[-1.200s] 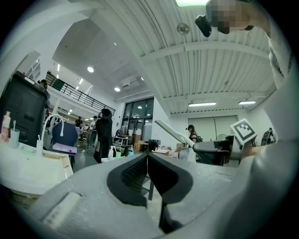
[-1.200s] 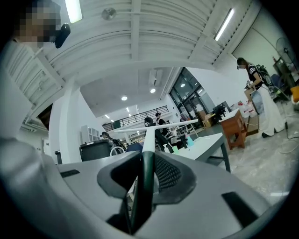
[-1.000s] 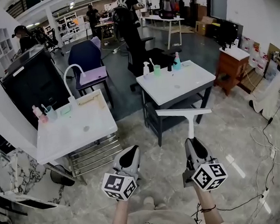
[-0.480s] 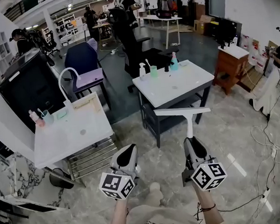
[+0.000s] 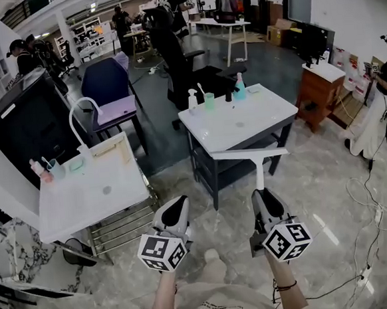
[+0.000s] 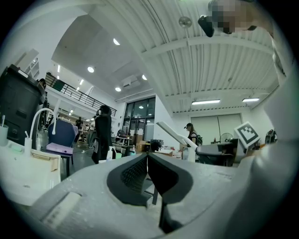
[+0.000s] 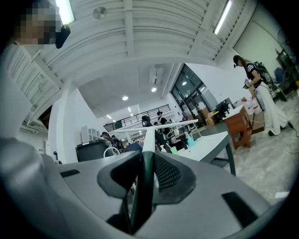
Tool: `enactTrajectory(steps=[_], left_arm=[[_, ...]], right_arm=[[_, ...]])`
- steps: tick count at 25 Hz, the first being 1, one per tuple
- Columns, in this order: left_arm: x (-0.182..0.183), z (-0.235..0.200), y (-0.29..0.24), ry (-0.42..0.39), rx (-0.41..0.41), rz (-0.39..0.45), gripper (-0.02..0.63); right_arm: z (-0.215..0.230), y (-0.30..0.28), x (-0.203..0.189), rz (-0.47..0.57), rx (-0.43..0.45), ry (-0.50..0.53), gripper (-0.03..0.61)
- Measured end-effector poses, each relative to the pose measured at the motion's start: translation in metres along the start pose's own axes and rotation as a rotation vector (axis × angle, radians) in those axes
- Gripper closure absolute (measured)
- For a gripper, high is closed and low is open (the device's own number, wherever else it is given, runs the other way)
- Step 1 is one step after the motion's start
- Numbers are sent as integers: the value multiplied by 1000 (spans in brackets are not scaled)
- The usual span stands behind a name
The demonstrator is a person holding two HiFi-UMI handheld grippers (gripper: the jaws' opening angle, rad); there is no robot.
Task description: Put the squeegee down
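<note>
So here's where we're at: our right gripper [image 5: 262,195] is clamped on the handle of the white squeegee [image 5: 257,160]. The handle is wedged between the two pads and runs straight out ahead of us. The blade sits crosswise at the far end. From the head view it lines up with the near edge of the white bench [image 5: 258,122] in front of us. We can't tell if it's actually over the top or just short of it. Either way it's held up in the air above the marble floor [image 5: 328,173].

Our left gripper [image 5: 176,208] is clenched on nothing, pads pressed together, level beside the right one.

Along the bench's far edge there's a white spray bottle [image 5: 192,100], a green cup [image 5: 209,100] and a blue bottle [image 5: 239,87]. Off to the left stands a second bench [image 5: 83,196].
</note>
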State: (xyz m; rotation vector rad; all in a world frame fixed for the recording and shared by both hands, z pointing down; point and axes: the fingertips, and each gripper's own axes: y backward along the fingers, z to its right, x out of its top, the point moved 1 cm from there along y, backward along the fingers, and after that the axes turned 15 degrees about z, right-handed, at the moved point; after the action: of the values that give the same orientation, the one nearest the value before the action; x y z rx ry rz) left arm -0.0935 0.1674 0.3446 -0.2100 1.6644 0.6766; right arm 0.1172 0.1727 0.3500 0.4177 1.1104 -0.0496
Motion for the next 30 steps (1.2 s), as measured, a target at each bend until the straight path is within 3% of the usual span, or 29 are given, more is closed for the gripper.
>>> enactTrajectory(steps=[17, 30], left_arm=[[-61, -81, -123, 47, 28, -76, 591], [-74, -133, -179, 37, 40, -57, 591]], right_arm=[[58, -145, -44, -84, 2, -36, 482], [72, -228, -66, -83, 33, -54, 483]])
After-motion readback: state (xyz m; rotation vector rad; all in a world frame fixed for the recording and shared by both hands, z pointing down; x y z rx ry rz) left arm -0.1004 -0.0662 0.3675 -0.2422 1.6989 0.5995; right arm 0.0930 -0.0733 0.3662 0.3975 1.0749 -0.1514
